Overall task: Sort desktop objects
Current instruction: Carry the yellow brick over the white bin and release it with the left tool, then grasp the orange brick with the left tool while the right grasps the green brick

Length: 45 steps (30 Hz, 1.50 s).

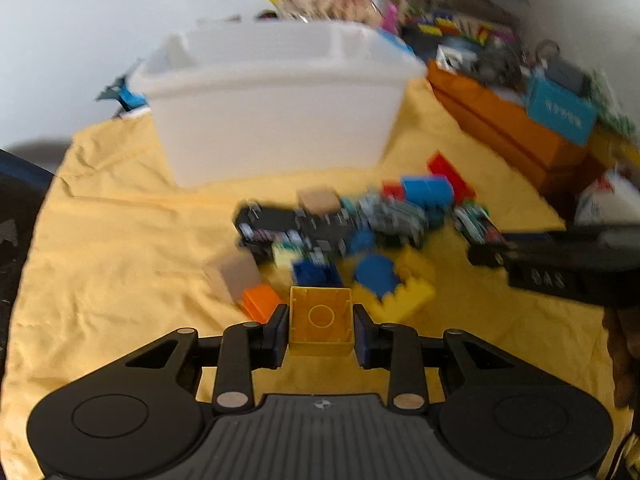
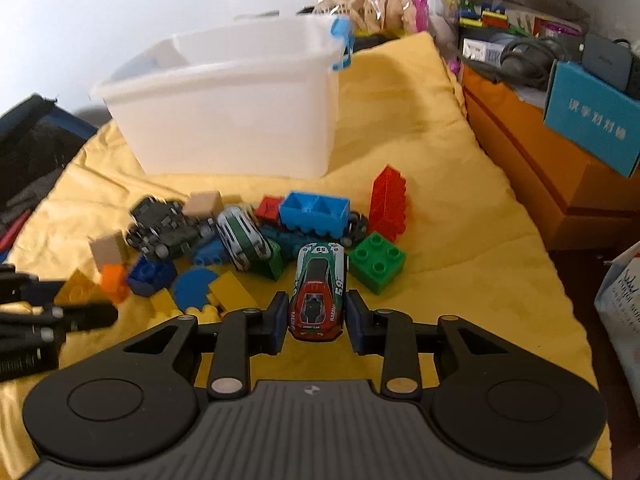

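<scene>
My left gripper (image 1: 321, 330) is shut on a yellow brick (image 1: 320, 320), hollow underside facing the camera, held above the yellow cloth (image 1: 120, 260). My right gripper (image 2: 317, 320) is shut on a red and green toy race car (image 2: 317, 292), nose pointing away. A pile of bricks and toy cars (image 2: 248, 236) lies on the cloth ahead of both grippers. A white plastic bin (image 2: 224, 108) stands behind the pile; it also shows in the left wrist view (image 1: 276, 108). The left view is motion-blurred.
A green brick (image 2: 377, 261) and a red brick (image 2: 387, 202) lie right of the car. Orange boxes (image 2: 540, 160) with a blue box (image 2: 592, 124) stand along the right. A dark bag (image 2: 28, 148) lies at the left. The right gripper shows in the left view (image 1: 560, 264).
</scene>
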Tool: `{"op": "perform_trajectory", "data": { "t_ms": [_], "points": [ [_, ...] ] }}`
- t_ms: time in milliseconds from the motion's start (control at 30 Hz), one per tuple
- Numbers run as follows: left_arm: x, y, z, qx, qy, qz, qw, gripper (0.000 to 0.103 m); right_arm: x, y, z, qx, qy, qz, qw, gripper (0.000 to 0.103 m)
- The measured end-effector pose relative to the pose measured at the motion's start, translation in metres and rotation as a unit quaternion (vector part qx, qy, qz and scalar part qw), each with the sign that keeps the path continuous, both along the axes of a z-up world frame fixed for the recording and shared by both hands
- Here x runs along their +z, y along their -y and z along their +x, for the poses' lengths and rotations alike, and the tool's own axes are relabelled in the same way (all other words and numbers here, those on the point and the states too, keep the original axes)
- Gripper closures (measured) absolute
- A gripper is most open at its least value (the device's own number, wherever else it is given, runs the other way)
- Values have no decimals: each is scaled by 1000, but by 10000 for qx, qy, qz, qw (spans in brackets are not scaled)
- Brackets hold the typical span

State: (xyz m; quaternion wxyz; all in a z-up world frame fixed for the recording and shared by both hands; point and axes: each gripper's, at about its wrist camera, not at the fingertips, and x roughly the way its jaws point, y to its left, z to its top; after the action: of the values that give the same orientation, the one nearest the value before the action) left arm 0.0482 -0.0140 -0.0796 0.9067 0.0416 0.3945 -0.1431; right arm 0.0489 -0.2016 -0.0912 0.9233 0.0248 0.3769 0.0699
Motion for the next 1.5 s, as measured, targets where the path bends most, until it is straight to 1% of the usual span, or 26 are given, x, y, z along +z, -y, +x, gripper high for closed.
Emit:
{"op": "perform_trajectory", "data": {
  "t_ms": [100,167,233,267,333,400,433,533,633,667,700,733,767,867,933,1033,1100,1133,1200,1267,1300,1333,1367,1400,1467,1500],
  "points": [
    [32,-8,13,166,234,-193,9994,67,40,-3,2,164,505,144,9985,69],
    [56,-11,28,240,413,-213,9986,67,70,-7,14,304,862,260,9955,69],
    [77,-16,49,327,476,-374,9976,67,97,-15,34,520,1210,263,9909,69],
    [87,-18,60,378,533,-437,9969,67,104,-19,44,597,1305,244,9893,69],
    [102,-22,83,494,655,-503,9954,67,114,-28,74,719,1231,337,9892,69],
    [109,-25,108,587,712,-541,9943,67,113,-35,102,790,998,388,9911,69],
    [111,-26,120,641,722,-521,9940,67,110,-38,114,766,955,349,9919,69],
    [108,-28,154,788,632,-474,9938,67,100,-42,141,726,774,252,9940,69],
    [98,-28,179,885,443,-393,9943,67,90,-46,161,718,582,128,9956,69],
    [94,-29,182,938,397,-359,9942,60,85,-42,162,710,555,92,9959,67],
    [91,-29,184,1002,352,-326,9938,43,83,-43,165,712,547,21,9960,59],
    [88,-30,185,1053,321,-294,9935,34,82,-42,165,701,564,-49,9959,53],
    [87,-31,184,1084,370,-269,9931,29,84,-41,163,687,615,-64,9957,45],
    [85,-33,175,982,521,-162,9937,29,90,-35,155,684,769,-37,9947,45],
    [86,-34,162,879,563,-72,9945,29,97,-30,139,717,963,-35,9928,43],
    [80,-38,126,683,593,32,9959,29,99,-17,106,757,1176,-24,9902,33],
    [68,-41,97,591,488,61,9970,29,90,-8,79,729,1236,-138,9896,25],
    [59,-41,83,577,392,86,9975,29,84,-4,67,691,1213,-204,9900,24],
    [41,-39,53,568,225,134,9980,29,65,5,48,658,1026,-330,9920,23],
    [20,-33,30,559,17,148,9983,29,38,14,36,581,655,-482,9950,23],
    [9,-28,23,540,-130,177,9983,29,25,19,32,506,448,-483,9965,25],
    [-1,-23,19,530,-258,231,9980,31,16,23,29,457,341,-457,9973,27],
    [-10,-18,17,509,-336,257,9978,36,9,26,27,431,239,-469,9977,31],
    [-16,-12,17,487,-363,279,9978,37,3,29,25,398,142,-477,9980,32],
    [-25,-4,19,533,-309,427,9972,38,-6,33,28,290,-9,-432,9986,32],
    [-28,-3,22,586,-282,462,9968,42,-8,32,30,264,-52,-419,9988,32]
  ]
}}
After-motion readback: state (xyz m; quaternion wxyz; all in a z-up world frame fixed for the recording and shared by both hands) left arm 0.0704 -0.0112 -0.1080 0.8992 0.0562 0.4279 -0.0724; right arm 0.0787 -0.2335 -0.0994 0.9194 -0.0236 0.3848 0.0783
